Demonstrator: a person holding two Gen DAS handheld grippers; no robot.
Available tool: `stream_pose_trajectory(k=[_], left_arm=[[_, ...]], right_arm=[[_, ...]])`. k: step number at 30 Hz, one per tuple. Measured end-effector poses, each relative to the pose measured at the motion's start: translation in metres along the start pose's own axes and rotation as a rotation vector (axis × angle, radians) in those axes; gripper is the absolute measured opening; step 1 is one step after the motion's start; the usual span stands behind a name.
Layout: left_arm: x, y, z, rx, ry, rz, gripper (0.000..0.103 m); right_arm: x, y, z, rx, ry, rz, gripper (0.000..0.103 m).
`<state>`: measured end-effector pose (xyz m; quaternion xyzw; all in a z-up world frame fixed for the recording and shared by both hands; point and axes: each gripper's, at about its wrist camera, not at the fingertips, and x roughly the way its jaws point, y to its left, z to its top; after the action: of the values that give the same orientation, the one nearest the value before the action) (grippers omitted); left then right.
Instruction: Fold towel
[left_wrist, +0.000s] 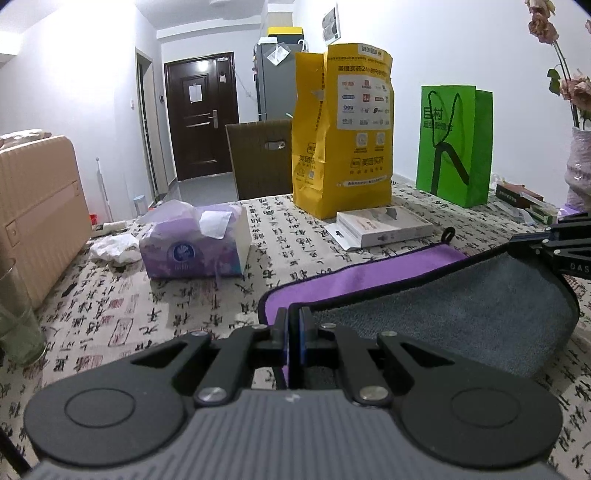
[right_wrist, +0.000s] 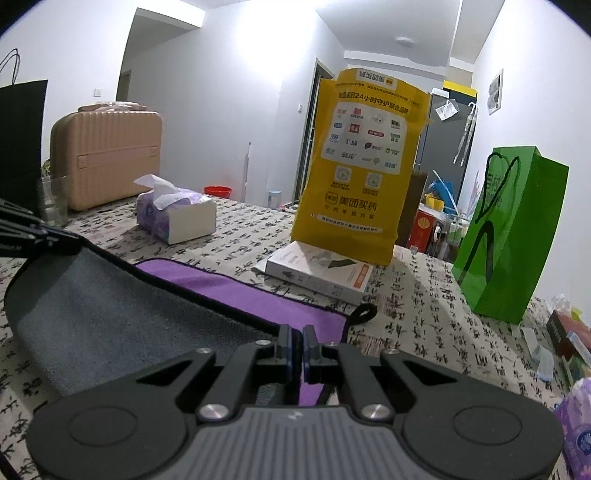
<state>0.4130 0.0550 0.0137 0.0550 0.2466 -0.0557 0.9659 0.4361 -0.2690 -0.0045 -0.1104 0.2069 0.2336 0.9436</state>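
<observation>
We hold both grippers low over the table (left_wrist: 110, 314), which is covered with a cloth printed in black characters. The towel (left_wrist: 369, 273) lies along the near edge, purple on one face and grey on the other, trimmed with a dark border. Its near portion is lifted and turned over, so the grey side sags between our two grippers while the purple side stays flat on the table beyond it.

Our left gripper (left_wrist: 294, 321) is clenched on the towel's dark border at the left end of the lifted part. Our right gripper (right_wrist: 296, 339) is pinched on the border at the right end, just beside the small black hanging loop (right_wrist: 364, 312). How much fabric sits between the right fingers we cannot quite tell, since the pads hide it.

Past the towel, toward the middle of the table, a white box (left_wrist: 384, 223) lies flat, touching the base of a tall yellow paper bag (left_wrist: 343, 136). A green bag (left_wrist: 454, 144) stands toward the far right corner. A purple tissue pack (left_wrist: 195, 243) sits to the left, and a tan suitcase (left_wrist: 37, 218) stands at the left edge.
</observation>
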Motion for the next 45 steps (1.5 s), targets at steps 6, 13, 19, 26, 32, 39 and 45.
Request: stream_pose_trajectory(k=[6,13,19,26,32,39,45], left_arm=[[0.016,0.004,0.007,0.002,0.000,0.002,0.006],[0.037,0.009,0.014,-0.006,0.012,0.001,0.006],[0.055,0.015,0.023,-0.016,0.015,0.001,0.006],[0.071,0.018,0.031,0.004,0.029,0.011,0.006],[0.088,0.023,0.037,0.010,0.034,0.009,0.006],[0.106,0.027,0.041,0.006,0.046,0.007,0.006],[0.124,0.031,0.035,0.000,0.093,-0.008,0.007]], right_arm=[[0.014,-0.005,0.007,-0.021,-0.009,-0.004,0.005],[0.031,-0.013,0.011,-0.026,-0.007,-0.004,0.005],[0.048,-0.019,0.017,-0.031,-0.005,-0.005,0.005],[0.064,-0.024,0.025,-0.046,-0.008,-0.010,0.005],[0.080,-0.031,0.029,-0.047,-0.002,-0.015,0.005],[0.100,-0.036,0.028,-0.035,0.023,-0.007,0.005],[0.118,-0.041,0.024,-0.016,0.055,0.008,0.005]])
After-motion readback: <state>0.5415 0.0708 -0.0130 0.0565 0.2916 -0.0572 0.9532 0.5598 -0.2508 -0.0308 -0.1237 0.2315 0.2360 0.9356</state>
